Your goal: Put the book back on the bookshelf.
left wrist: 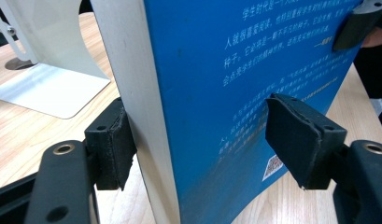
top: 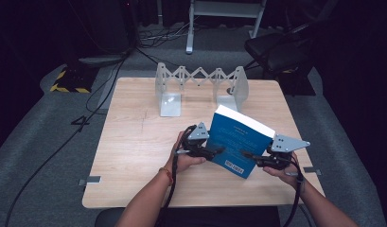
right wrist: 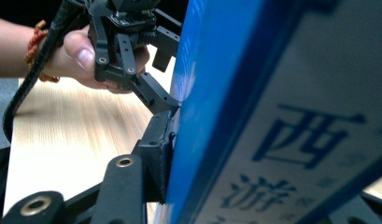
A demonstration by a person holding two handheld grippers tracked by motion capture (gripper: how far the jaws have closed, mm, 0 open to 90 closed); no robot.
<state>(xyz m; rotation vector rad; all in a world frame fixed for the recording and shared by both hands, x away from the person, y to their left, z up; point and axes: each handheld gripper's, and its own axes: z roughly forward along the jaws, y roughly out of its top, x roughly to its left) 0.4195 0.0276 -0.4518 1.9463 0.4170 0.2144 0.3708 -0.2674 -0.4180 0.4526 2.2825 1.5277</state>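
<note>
Right now a blue book [top: 238, 142] sits in the lower middle of the high view, held up off the wooden table [top: 134, 142] between two grippers. It tilts, with its white page edge at the top and its barcode corner low, near the person's side.

On the book's left side is the left gripper [top: 215, 151]. In the left gripper view its two black jaws stand one on each side of the book [left wrist: 235, 93]. The left pad touches the white pages. The right pad has a little gap before the blue cover, so this gripper looks partly open and not yet squeezing.

Over at the book's right edge is the right gripper [top: 250, 155]. In the right gripper view one jaw presses flat on the blue cover [right wrist: 212, 93]. The other jaw is hidden behind the book, so it seems to be pinching it, but I cannot be sure.

Behind the book, in the upper middle of the high view, stands a white folding book rack [top: 200, 87]. Nothing is in it. The book's long side points up toward that rack, and the rack is well apart from the book.
</note>
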